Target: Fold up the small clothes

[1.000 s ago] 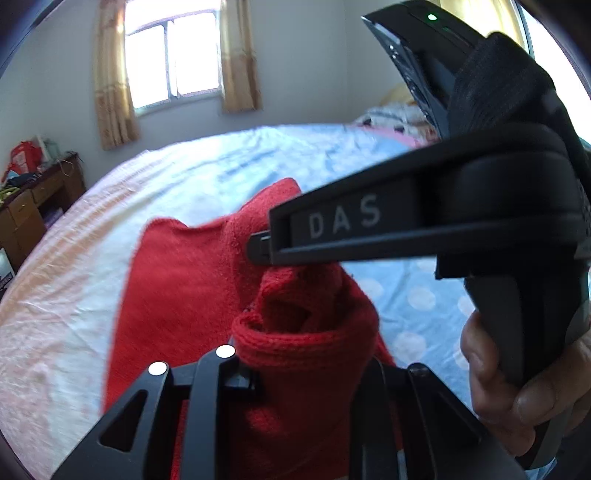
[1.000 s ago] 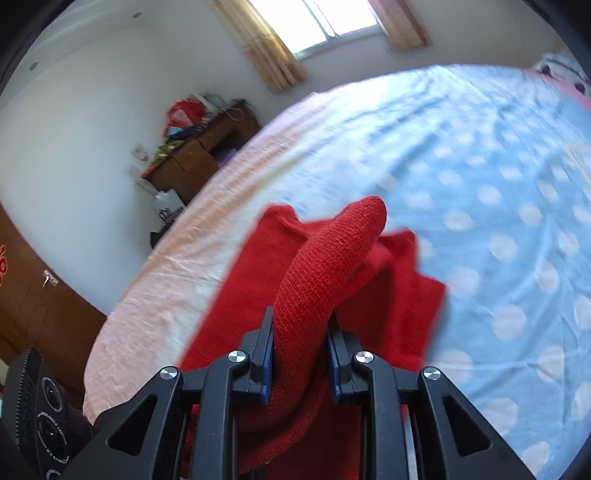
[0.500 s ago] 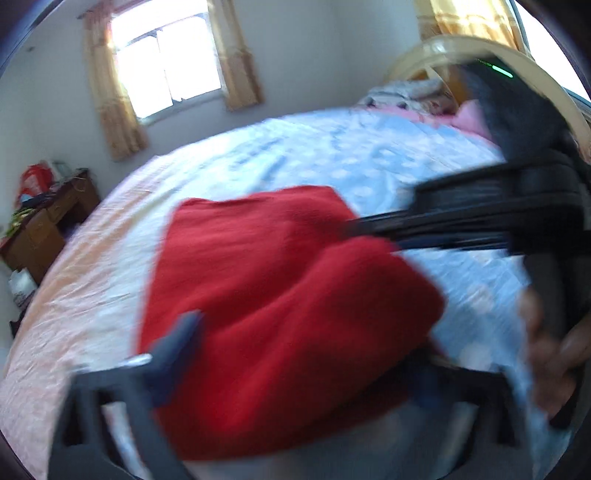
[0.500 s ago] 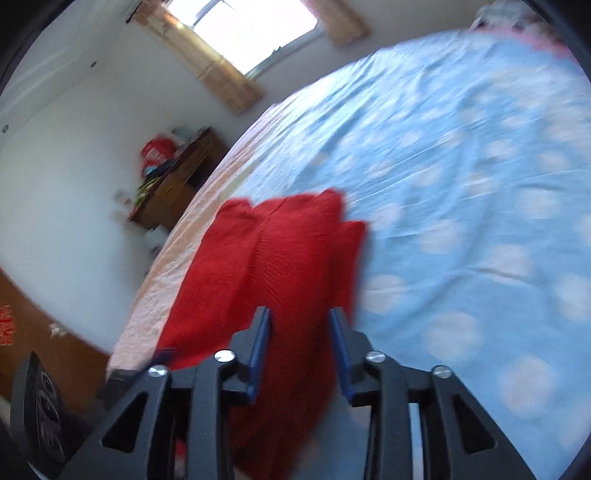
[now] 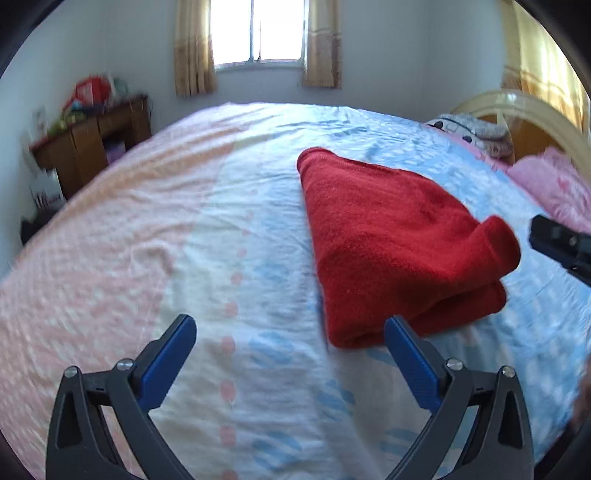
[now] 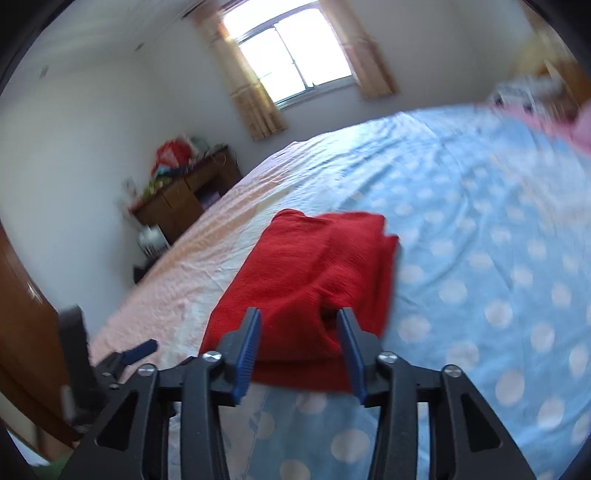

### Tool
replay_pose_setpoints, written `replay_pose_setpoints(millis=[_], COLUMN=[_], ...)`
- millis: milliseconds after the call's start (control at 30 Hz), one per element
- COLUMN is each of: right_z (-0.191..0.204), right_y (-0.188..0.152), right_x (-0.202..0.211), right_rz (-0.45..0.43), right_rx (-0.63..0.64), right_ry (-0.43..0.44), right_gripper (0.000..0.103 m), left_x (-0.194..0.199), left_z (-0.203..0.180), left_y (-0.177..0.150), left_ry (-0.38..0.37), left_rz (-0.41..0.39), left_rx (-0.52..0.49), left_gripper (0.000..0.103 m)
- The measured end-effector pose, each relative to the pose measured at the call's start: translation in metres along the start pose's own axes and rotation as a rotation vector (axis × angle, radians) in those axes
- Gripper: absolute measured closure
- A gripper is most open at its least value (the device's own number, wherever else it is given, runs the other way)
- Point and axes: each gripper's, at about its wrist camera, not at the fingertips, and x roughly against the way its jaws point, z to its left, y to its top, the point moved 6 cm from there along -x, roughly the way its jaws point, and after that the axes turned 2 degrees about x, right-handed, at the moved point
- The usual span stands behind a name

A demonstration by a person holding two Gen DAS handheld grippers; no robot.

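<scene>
A red knitted garment lies folded in a thick bundle on the bed sheet. My left gripper is wide open and empty, just in front of the bundle's near corner and to its left. In the right wrist view the same red bundle lies flat, and my right gripper is open at its near edge, its blue pads apart and holding nothing. The right gripper's tip shows at the right edge of the left wrist view.
The bed is pink on the left and blue with white dots on the right. Pink pillows and a headboard lie far right. A wooden desk with clutter stands by the left wall under a window.
Both grippers have let go of the red garment and drawn back. The bunched cloth that they held up now lies folded flat on the bed, and both grippers stand open.
</scene>
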Motion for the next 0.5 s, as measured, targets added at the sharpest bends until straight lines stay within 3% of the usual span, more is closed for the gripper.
replay_pose_setpoints(millis=[133, 167, 200, 233, 400, 500], right_z=[0.004, 0.002, -0.001, -0.003, -0.015, -0.02], right_y=[-0.002, -0.007, -0.013, -0.019, -0.057, -0.071], right_x=[-0.028, -0.036, -0.042, -0.048, -0.054, -0.042], right_rz=[0.044, 0.07, 0.091, 0.117, 0.18, 0.148], right_rx=[0.072, 0.075, 0.075, 0.075, 0.055, 0.031], right_ry=[-0.086, -0.106, -0.118, -0.127, -0.174, -0.156], right_gripper=[0.05, 0.055, 0.083, 0.098, 0.098, 0.098], left_x=[0.0, 0.0, 0.0, 0.001, 0.003, 0.003], left_z=[0.011, 0.012, 0.014, 0.016, 0.019, 0.021], left_y=[-0.003, -0.004, -0.005, -0.007, -0.008, -0.008], left_ry=[0.038, 0.046, 0.054, 0.063, 0.071, 0.064], left_rz=[0.029, 0.036, 0.042, 0.046, 0.05, 0.054], left_rx=[0.025, 0.022, 0.02, 0.016, 0.006, 0.017], left_gripper=[0.0, 0.0, 0.0, 0.0, 0.0, 0.0])
